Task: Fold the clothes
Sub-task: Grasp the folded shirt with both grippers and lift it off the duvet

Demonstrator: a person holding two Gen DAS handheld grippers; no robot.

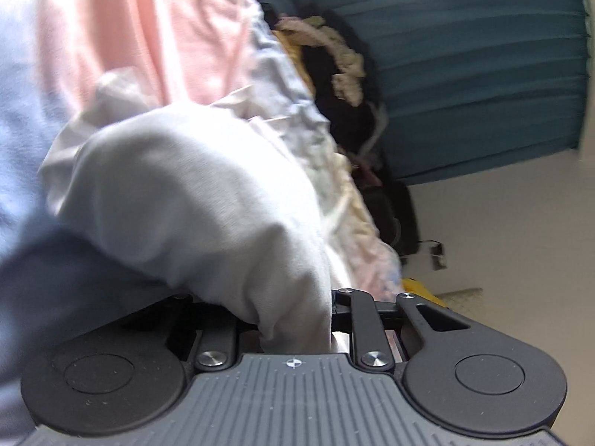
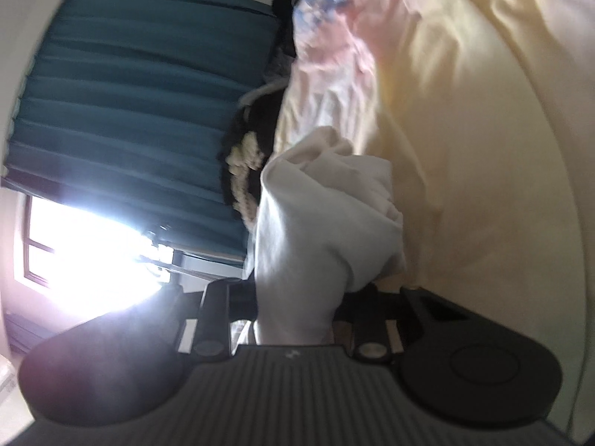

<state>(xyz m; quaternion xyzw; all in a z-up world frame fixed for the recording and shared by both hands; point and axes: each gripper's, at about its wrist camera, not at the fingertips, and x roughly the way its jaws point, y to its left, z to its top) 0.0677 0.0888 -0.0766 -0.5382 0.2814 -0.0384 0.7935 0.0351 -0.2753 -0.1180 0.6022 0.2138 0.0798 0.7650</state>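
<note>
A white garment (image 1: pixel 193 193) bulges out of my left gripper (image 1: pixel 293 319), bunched up between its jaws, which are shut on the fabric. The cloth hides the fingertips. The right wrist view has the same white garment (image 2: pixel 323 215) gathered into my right gripper (image 2: pixel 297 316), whose jaws are likewise shut on a fold of it and hidden by it. Both views are rolled on their side and blurred. Behind the garment lies a bed sheet in pastel patches, pink (image 1: pixel 130 29) in the left view and pale yellow (image 2: pixel 465 111) in the right.
A dark heap of other clothes (image 1: pixel 349 111) with a cream knitted piece (image 2: pixel 241 163) lies at the sheet's far edge. Beyond it hangs a teal pleated curtain (image 1: pixel 483 74), and a bright window (image 2: pixel 85 260) glares beside the curtain (image 2: pixel 130 111). A pale wall (image 1: pixel 502 241) fills the lower right.
</note>
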